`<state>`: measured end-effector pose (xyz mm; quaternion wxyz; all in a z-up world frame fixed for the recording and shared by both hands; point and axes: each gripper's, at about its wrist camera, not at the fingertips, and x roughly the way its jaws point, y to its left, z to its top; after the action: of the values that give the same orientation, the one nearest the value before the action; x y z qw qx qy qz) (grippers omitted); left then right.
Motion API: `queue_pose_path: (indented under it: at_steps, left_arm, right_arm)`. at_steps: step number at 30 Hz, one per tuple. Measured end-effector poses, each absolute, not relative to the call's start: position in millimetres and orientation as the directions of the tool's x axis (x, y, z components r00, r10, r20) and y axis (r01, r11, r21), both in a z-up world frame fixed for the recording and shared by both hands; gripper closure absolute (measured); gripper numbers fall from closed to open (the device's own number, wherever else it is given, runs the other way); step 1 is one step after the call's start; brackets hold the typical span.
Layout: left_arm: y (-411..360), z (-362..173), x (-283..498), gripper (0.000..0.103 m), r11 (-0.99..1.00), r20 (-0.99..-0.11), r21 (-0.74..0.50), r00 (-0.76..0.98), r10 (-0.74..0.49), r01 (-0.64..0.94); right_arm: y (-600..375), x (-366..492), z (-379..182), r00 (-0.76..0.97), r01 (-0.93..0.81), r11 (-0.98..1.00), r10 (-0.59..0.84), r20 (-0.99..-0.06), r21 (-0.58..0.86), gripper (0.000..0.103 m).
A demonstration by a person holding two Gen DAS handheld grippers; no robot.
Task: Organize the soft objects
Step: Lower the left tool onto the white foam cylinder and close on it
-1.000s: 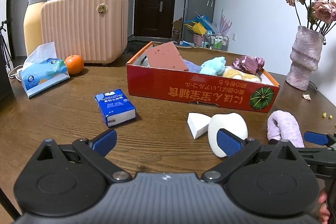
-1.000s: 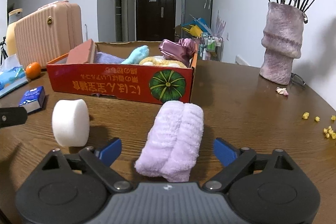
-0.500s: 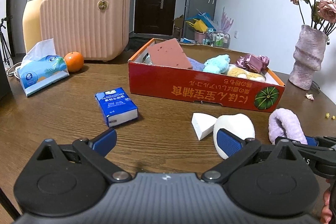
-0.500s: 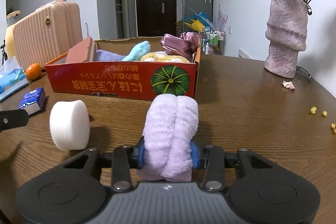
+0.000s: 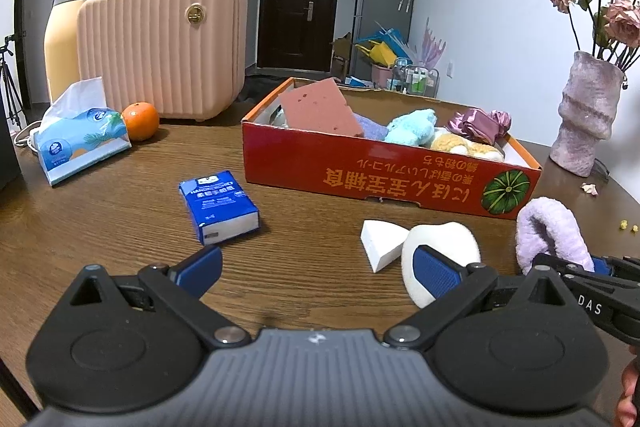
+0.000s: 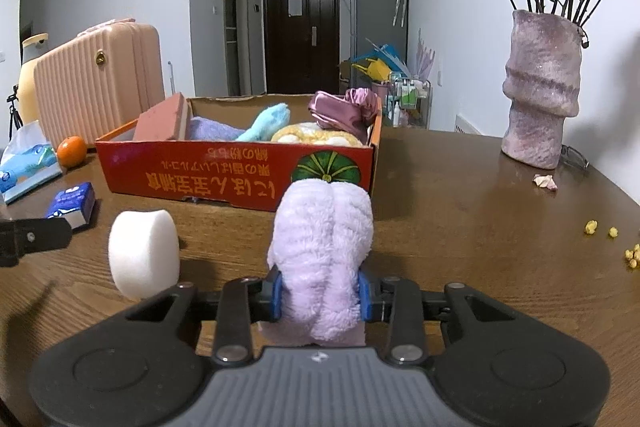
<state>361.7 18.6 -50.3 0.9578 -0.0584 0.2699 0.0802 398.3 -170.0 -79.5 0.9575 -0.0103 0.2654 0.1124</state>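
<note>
Right wrist view is showing what has just changed: a second ago my right gripper (image 6: 320, 291) was standing wide on either side of the lilac towel roll (image 6: 324, 247), and now its jaws are closing on the roll, the blue pads pinching its near end so the fleece is bulging above them. I am judging that the pick is made and the roll is ready to be lifted into the red box (image 6: 240, 171) just behind it; it is still lying on the table (image 6: 460, 227).

My left gripper (image 5: 316, 267) is hanging open over bare wood, gripping nothing, with the round white sponge (image 5: 440, 259) just beyond its right-hand pad.

Counting what is waiting outside the box: one towel roll, one round sponge, one white wedge sponge (image 5: 380, 243) touching it, one blue tissue pack (image 5: 218, 203).

Inside the box I am counting one brick-red sponge block (image 5: 320, 111), one purple cloth (image 6: 212, 129), one pale blue plush (image 5: 412, 125), one yellow plush (image 6: 316, 137) and one mauve satin piece (image 6: 344, 107).
</note>
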Motion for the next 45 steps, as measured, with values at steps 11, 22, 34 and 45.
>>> queue_pose_path:
  at_steps: [11,22,34,45]
  left_arm:
    - [-12.4,-50.0,372.2,0.000,0.986,-0.522,-0.074,0.848,0.090,-0.150]
    - [-50.7,-54.4,388.4,0.000,0.993,-0.528,-0.043,0.846,0.072,-0.111]
    - [-66.7,-63.0,407.1,0.000,0.995,-0.555,0.000,0.828,0.080,-0.097]
    - [-63.5,-71.6,414.3,0.039,0.997,-0.599,0.014,0.797,0.069,-0.077]
  right_arm:
    - [-180.3,395.2,-73.8,0.854,-0.223,0.974,0.211,-0.476,0.032,0.070]
    - [-211.7,398.5,-72.2,0.867,-0.199,0.979,0.191,-0.460,0.030,0.070]
    - [-237.1,402.0,-71.4,0.876,-0.184,0.982,0.178,-0.447,0.032,0.070]
    - [-234.2,397.5,-72.5,0.878,-0.206,0.978,0.200,-0.435,0.033,0.070]
